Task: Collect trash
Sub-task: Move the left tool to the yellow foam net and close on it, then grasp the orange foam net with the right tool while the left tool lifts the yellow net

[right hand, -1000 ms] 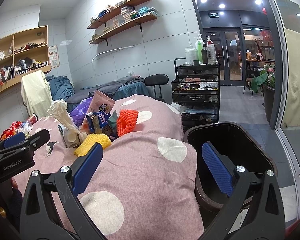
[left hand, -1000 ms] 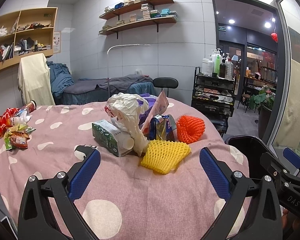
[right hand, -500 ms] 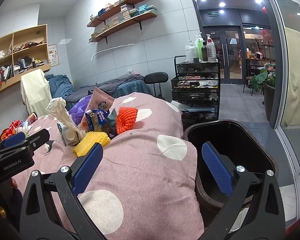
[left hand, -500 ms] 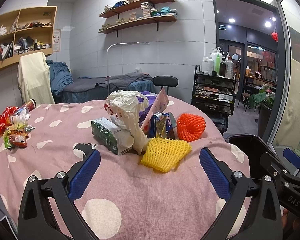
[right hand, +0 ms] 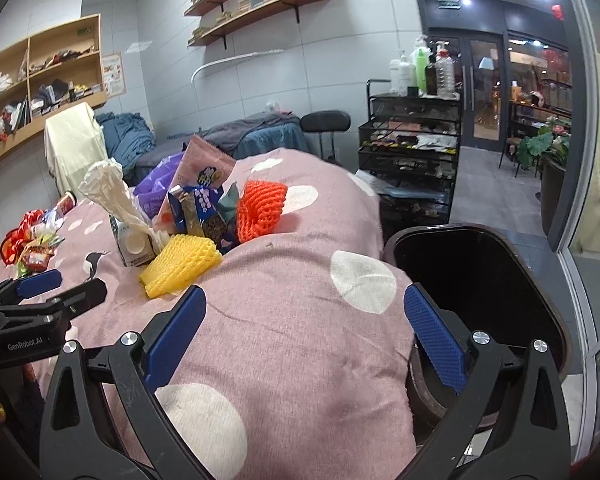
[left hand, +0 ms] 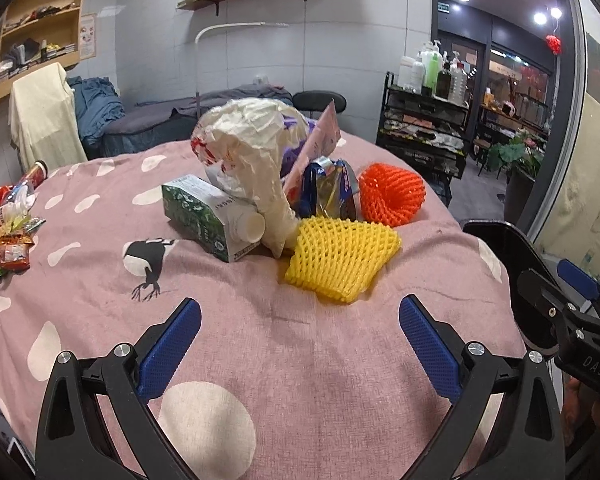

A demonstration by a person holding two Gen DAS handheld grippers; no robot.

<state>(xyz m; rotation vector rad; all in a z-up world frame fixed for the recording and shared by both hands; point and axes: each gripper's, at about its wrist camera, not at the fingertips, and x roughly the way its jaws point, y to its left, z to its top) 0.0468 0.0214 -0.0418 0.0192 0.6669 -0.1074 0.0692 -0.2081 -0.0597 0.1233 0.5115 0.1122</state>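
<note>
1. The trash sits in a heap on a pink bedspread with white spots (left hand: 320, 364): a yellow foam fruit net (left hand: 340, 258) lies at the near edge, touching a crumpled white plastic bag (left hand: 252, 148) and a green-and-white carton (left hand: 208, 216) lying on its side.
2. Behind the yellow net stand a blue foil snack wrapper (left hand: 328, 194), a pink snack bag (right hand: 202, 172) and an orange foam fruit net (left hand: 392, 194).
3. A second small pile of red and green wrappers (left hand: 8, 228) lies well apart at the bedspread's left edge.
4. The left gripper (left hand: 300, 322) hangs over bare bedspread near the yellow net, its blue pads spread wide and empty.
5. The right gripper (right hand: 304, 316) is also wide and empty, one finger over the bedspread, the other over a black trash bin (right hand: 540, 276) beside the bed.
</note>
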